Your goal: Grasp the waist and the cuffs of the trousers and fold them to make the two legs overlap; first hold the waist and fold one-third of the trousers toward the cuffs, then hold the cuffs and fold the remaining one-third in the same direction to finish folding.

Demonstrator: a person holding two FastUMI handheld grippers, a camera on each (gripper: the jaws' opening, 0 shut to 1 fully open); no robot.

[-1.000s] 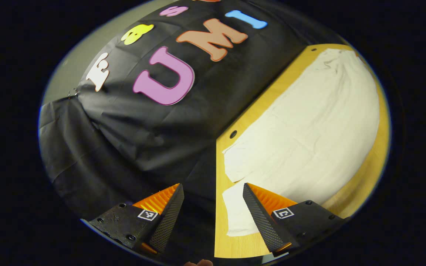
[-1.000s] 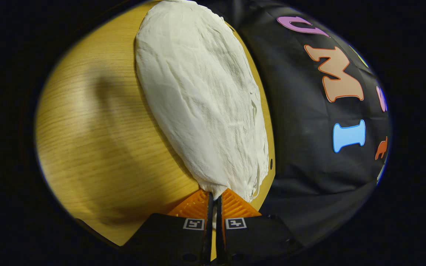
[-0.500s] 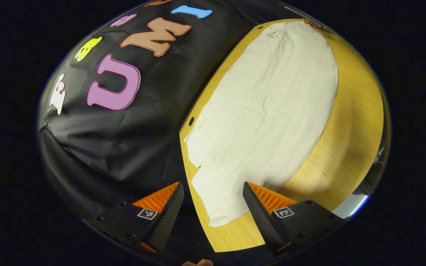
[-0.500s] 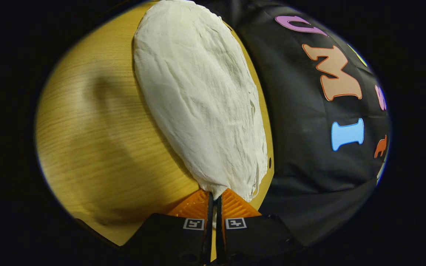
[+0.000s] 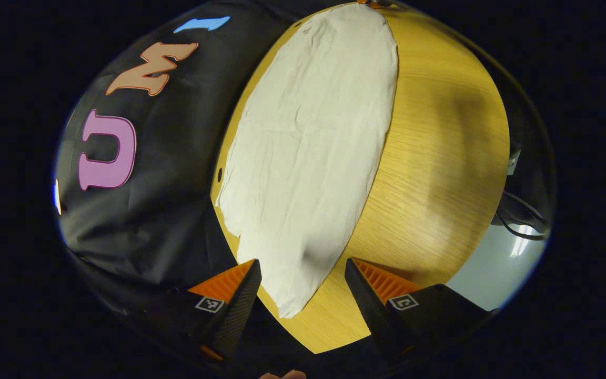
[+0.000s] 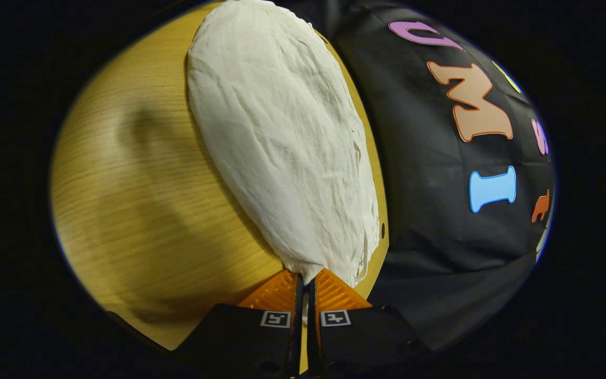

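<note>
White trousers (image 5: 313, 142) lie flat and lengthwise on the wooden table (image 5: 440, 158). In the left gripper view their near end tapers to a rounded corner between my fingers. My left gripper (image 5: 303, 263) hangs open just above that end and touches nothing. In the right gripper view the trousers (image 6: 282, 142) stretch away from me along the table's (image 6: 140, 200) right side. My right gripper (image 6: 305, 278) is shut on their near corner, with cloth pinched between the fingers.
The black cloth wall (image 5: 166, 173) runs close along the table edge beside the trousers. A small hole (image 6: 382, 230) marks that edge. Bare wood lies on the trousers' other side. Cables (image 5: 518, 216) rest on the grey floor beyond the table.
My left gripper has swung round toward the table, so the trousers' near end has come from beside the right finger to between both fingers. The right gripper holds still, shut on the cloth.
</note>
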